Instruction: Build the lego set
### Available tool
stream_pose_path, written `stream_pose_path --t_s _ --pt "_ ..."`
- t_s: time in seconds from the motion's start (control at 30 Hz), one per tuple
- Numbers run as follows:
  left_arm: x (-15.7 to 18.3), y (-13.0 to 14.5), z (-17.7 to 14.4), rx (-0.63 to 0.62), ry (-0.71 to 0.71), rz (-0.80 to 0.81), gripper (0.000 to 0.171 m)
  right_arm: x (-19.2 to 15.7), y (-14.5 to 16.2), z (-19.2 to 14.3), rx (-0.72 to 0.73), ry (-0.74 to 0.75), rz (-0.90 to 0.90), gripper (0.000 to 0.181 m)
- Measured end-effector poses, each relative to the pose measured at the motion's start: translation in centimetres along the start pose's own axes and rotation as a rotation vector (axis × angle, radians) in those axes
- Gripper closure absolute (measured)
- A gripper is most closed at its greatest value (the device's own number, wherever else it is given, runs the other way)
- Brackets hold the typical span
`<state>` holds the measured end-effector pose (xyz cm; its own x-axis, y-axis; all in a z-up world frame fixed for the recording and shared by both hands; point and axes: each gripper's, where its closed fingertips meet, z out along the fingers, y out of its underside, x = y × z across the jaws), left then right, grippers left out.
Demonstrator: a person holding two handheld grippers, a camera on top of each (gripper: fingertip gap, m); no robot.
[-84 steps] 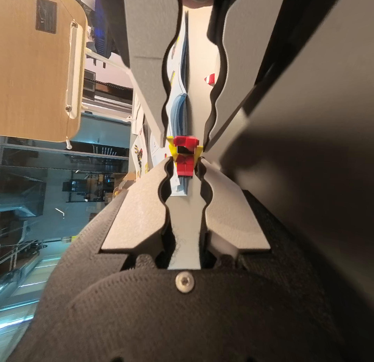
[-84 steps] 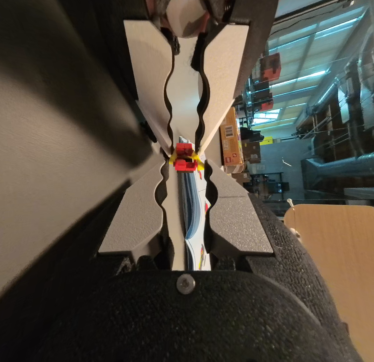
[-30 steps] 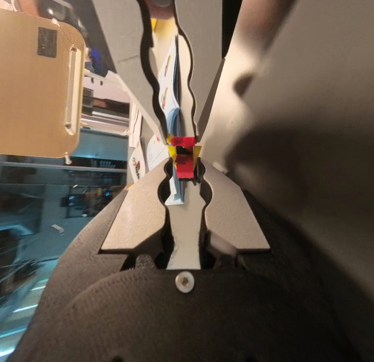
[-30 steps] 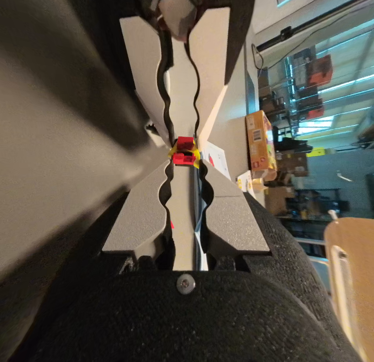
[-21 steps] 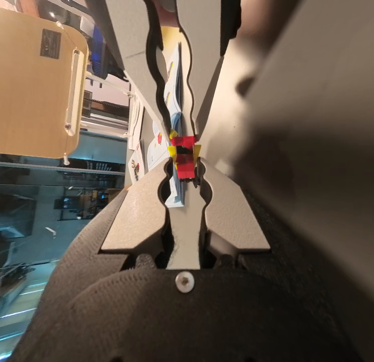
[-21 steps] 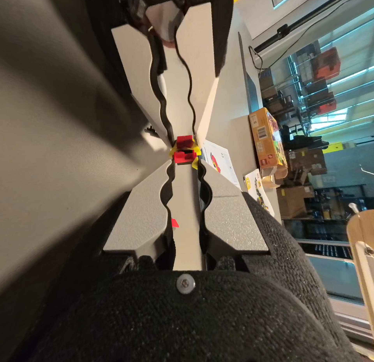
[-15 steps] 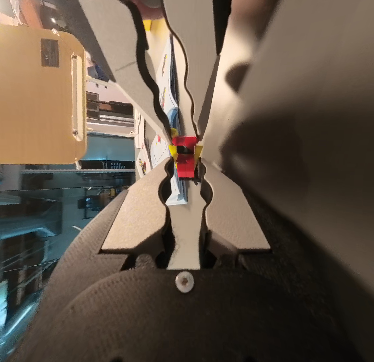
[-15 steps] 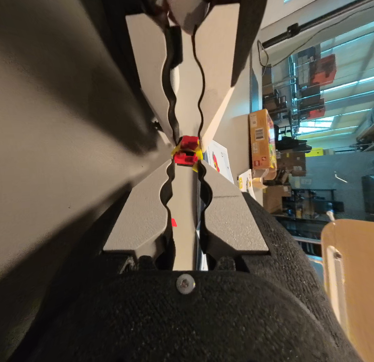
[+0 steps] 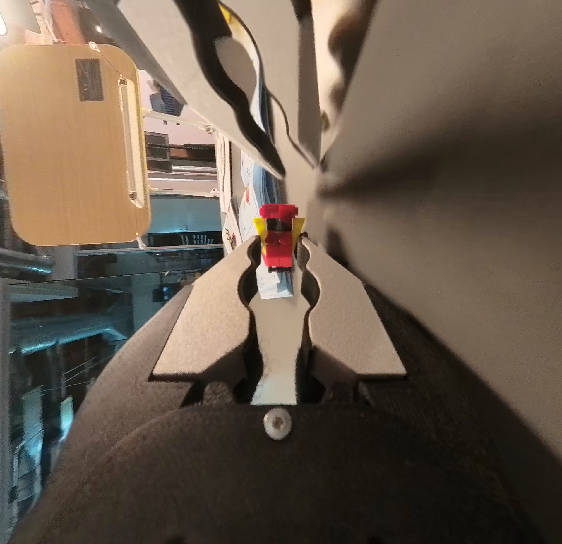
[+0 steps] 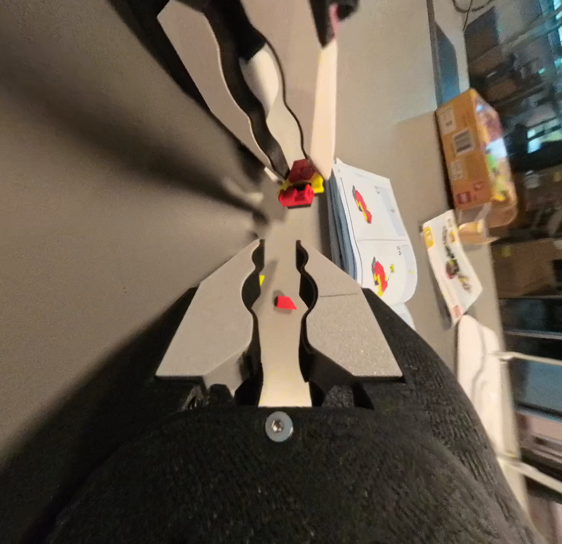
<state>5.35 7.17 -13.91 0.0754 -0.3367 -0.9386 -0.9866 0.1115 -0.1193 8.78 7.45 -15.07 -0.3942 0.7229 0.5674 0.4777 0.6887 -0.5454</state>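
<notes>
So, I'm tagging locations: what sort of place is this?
Likely a lab or workshop: a grey table with an open instruction booklet, glass partitions and stacked cardboard boxes behind.

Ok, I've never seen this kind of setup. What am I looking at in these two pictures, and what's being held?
No robot: a person holds a two-finger gripper in each hand, each with a camera looking along its fingers. Both pictures are turned sideways, so the grey table looks like a wall. The left wrist view shows the left gripper shut on a small red-and-yellow lego model. The right wrist view shows the right gripper empty, jaws slightly apart, facing the left one. On the table lie a loose red piece, a yellow piece, an open booklet, a leaflet and an orange box.
</notes>
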Motion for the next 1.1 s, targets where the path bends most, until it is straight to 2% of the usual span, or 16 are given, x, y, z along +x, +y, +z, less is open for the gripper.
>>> stream_pose_path --t_s 0.23,0.33,0.53,0.63,0.77,0.97,1.1 --pt "0.0 0.0 0.0 0.002 -0.004 0.000 0.149 -1.6 1.0 -2.8 0.102 -0.271 0.447 0.154" --pt "0.0 -0.2 0.0 0.010 -0.002 -0.001 0.149 -1.7 0.8 -2.8 0.147 -0.282 0.485 0.160" --pt "0.0 -0.4 -0.1 0.015 -0.009 0.011 0.149 -2.0 1.4 -2.0 0.117 -0.305 0.509 0.161" --pt "0.0 -0.4 -0.1 0.016 -0.010 0.012 0.149 -1.5 1.8 -2.0 0.097 -0.269 0.502 0.163" --pt "0.0 -0.4 -0.1 0.016 -0.010 0.011 0.149 0.3 3.4 -1.8 0.007 -0.117 0.482 0.172" --pt "0.0 -0.4 -0.2 0.014 -0.010 0.009 0.149 0.1 2.9 -2.3 -0.001 -0.066 0.565 0.168" --pt "0.0 -0.5 -0.2 0.017 -0.011 0.011 0.149 0.2 3.3 -1.9 -0.034 -0.040 0.553 0.168"
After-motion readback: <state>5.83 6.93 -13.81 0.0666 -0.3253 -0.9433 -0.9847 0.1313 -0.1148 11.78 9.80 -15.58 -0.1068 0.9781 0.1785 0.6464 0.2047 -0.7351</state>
